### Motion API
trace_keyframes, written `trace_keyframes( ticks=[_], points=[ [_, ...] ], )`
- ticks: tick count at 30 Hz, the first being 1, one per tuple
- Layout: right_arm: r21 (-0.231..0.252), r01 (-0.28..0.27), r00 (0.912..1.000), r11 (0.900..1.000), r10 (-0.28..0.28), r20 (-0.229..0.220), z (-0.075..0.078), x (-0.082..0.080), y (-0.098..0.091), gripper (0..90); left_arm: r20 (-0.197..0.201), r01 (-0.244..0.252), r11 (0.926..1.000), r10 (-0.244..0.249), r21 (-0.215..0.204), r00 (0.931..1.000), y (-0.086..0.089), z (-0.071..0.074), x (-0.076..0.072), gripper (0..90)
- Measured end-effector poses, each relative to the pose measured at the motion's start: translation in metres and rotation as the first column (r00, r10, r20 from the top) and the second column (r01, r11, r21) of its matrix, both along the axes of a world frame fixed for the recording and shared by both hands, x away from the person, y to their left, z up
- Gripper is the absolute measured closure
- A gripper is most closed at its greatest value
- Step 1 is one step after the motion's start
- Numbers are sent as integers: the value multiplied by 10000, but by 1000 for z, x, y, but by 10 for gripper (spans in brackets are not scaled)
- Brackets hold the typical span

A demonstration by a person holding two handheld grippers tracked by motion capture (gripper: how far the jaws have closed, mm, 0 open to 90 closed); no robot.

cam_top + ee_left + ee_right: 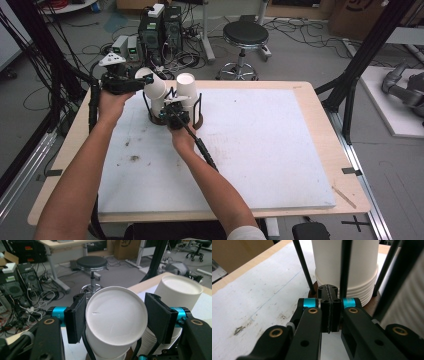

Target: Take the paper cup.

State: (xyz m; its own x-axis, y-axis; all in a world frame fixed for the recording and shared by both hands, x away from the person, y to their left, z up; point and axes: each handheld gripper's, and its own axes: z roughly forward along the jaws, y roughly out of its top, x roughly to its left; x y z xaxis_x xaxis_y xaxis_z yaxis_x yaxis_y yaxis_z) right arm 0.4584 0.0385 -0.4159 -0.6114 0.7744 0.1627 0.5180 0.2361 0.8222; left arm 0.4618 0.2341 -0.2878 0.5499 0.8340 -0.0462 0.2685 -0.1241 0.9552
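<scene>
Even, bright light — slightly soft.

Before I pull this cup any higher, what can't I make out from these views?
- Left gripper view: the held cup hides the stack under it.
- Right gripper view: the shut right gripper covers the rack base; the cup stack is cut off at the top.
- High view: cup count too small.

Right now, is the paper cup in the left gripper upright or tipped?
Tipped: the paper cup leans sideways, bottom up, clamped in the left gripper above the cup stack.
</scene>
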Motion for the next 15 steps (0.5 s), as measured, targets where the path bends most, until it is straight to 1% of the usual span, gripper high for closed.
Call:
trace_keyframes(
  ticks=[1, 3, 6, 8, 9, 11, 12, 13, 14, 15],
  points=[
    [25, -219, 9997, 9998, 219, 59, 2, -1, -3, 900, 49, -59, 10000, 58, 14, 10000, 3, 4, -3, 364],
    [4, -475, 9988, 9989, 475, 131, 6, -3, -7, 900, -27, -125, 9999, 125, -51, 9999, 8, 7, -7, 365],
    [34, -944, 9953, 9955, 943, 232, 11, -6, -13, 900, -77, -83, 9999, 82, -113, 9999, 13, 11, -13, 364],
    [149, -1347, 9907, 9908, 1343, 219, 15, -9, -19, 842, -157, 37, 9999, -38, -100, 9999, 14, 15, -17, 364],
    [218, -1579, 9874, 9872, 1575, 183, 17, -10, -22, 796, -189, 98, 9999, -99, -48, 9998, 15, 17, -20, 364],
    [324, -2049, 9787, 9782, 2043, 198, 21, -13, -29, 718, -304, 271, 9996, -270, 29, 9992, 14, 19, -27, 364],
    [293, -2246, 9743, 9740, 2239, 233, 24, -16, -32, 672, -377, 329, 9993, -323, 152, 9988, 14, 21, -30, 364],
    [300, -2460, 9689, 9688, 2450, 353, 26, -17, -36, 622, -444, 389, 9989, -377, 269, 9983, 13, 21, -34, 364],
    [241, -2581, 9653, 9658, 2568, 475, 29, -20, -40, 583, -502, 500, 9983, -484, 315, 9976, 12, 22, -39, 363],
    [56, -2739, 9597, 9617, 2729, 666, 31, -23, -45, 560, -549, 613, 9972, -589, 419, 9968, 11, 22, -43, 363]
  ],
)
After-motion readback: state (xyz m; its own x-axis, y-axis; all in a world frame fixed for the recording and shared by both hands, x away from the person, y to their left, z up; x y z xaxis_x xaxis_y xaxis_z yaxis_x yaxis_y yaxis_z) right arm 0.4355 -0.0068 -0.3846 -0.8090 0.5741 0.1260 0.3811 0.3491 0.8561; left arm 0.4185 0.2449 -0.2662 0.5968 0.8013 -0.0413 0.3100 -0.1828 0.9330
